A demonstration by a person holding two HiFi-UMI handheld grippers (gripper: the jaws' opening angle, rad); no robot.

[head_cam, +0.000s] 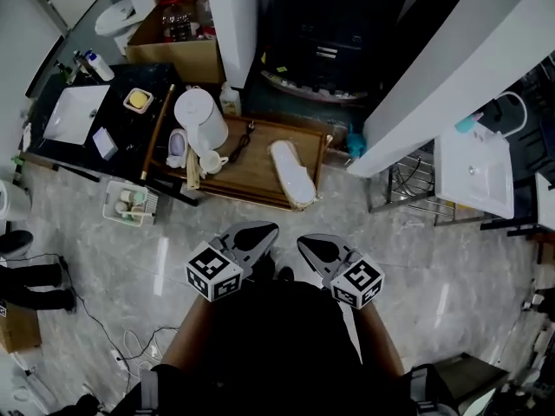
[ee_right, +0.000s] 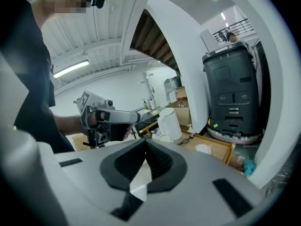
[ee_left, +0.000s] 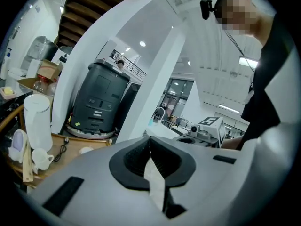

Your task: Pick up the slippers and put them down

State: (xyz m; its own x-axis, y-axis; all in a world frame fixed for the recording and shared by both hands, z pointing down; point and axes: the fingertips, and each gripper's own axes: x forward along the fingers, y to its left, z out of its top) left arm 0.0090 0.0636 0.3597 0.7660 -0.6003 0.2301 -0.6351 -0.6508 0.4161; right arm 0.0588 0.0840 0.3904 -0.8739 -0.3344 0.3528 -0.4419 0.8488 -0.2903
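Standing before a low wooden counter (head_cam: 251,180) on the floor, viewed from above. Carrying left tool (head_cam: 264,230) and right tool (head_cam: 306,243) side by side near the body, both aimed toward the counter and well apart from everything on it. Checked both tool views: left tool (ee_left: 150,142) pressed together, empty; right tool (ee_right: 145,142) likewise together, clamped on nothing. Probably kept closed for carrying, with no reach begun.

Spotted one white slipper (head_cam: 292,173) lying flat toward the right end of the counter, set lengthwise, roughly in line with the person. Lies clear of neighbours, bare wood on each side, leaving room to come at it from either edge. Noted a white kettle (head_cam: 199,120), a cup (head_cam: 211,160) and a dark cable (head_cam: 241,141) on the left part, away from the slipper. Noted also a pale object (head_cam: 177,148) just beside the kettle; cannot tell whether a second slipper.

Judged as approach stage: nothing lifted yet. Will need opening first, then closing on the slipper's edge. Looks soft, so likely to sag from a one-sided grip.
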